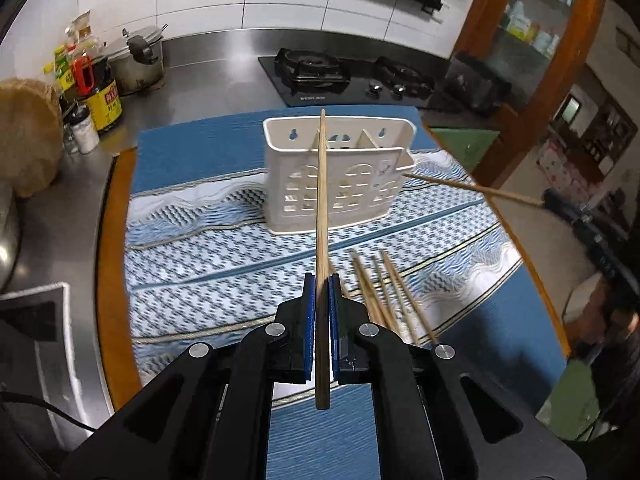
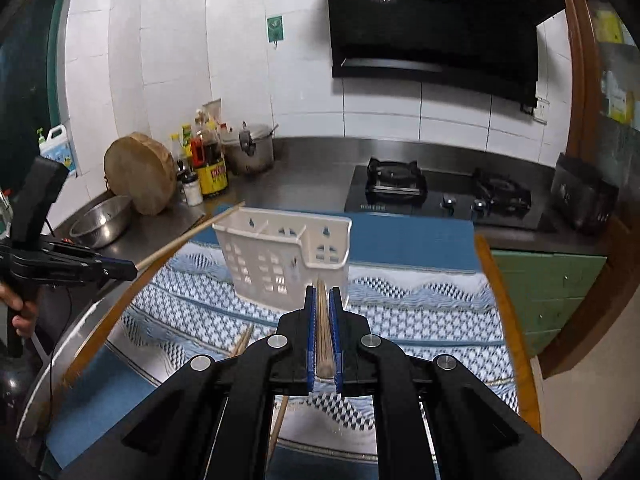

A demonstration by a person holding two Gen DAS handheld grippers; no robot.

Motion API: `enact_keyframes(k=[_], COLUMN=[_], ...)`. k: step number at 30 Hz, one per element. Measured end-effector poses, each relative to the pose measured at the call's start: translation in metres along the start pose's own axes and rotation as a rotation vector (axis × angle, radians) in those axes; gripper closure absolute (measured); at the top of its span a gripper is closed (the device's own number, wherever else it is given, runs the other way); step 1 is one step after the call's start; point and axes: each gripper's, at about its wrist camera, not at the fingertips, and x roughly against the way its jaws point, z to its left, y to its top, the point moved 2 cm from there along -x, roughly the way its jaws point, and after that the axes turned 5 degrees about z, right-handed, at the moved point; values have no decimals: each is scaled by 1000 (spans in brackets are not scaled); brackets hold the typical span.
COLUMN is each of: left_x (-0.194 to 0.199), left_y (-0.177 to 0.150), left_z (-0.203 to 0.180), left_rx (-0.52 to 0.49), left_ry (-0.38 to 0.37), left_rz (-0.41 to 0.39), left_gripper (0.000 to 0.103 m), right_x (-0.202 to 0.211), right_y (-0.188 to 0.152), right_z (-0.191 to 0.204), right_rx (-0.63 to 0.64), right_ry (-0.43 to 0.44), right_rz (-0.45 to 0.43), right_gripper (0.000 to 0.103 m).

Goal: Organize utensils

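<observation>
A white slotted utensil holder (image 1: 336,176) stands upright on a blue patterned cloth (image 1: 224,264); it also shows in the right wrist view (image 2: 280,256). My left gripper (image 1: 322,280) is shut on a wooden chopstick (image 1: 322,208) that points toward the holder's top. My right gripper (image 2: 323,292) is shut on another chopstick (image 2: 324,328), just in front of the holder; that chopstick (image 1: 472,189) shows at the right of the left wrist view, its tip near the holder. Several loose chopsticks (image 1: 384,292) lie on the cloth in front of the holder.
A gas hob (image 2: 440,196) sits behind the cloth. Sauce bottles (image 2: 208,160), a pot (image 2: 250,152), a round chopping block (image 2: 140,172) and a steel bowl (image 2: 102,222) crowd the back left counter. A wooden table edge (image 2: 508,320) borders the cloth.
</observation>
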Motion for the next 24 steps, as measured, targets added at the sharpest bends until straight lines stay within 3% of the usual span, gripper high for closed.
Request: enact_keyframes(k=[15, 19, 24], left_x=[12, 14, 18], left_y=[67, 83, 98], left_z=[11, 21, 18], left_rx=[-205, -207, -194], left_ry=[119, 144, 106], left_rz=[202, 216, 176], left_gripper=[97, 97, 97], right_x=[17, 15, 4], right_y=[80, 105, 128], right_z=[3, 7, 9], right_rx=[86, 110, 109], right_ry=[2, 10, 45], right_rz=[-133, -182, -218], right_gripper=[97, 97, 96])
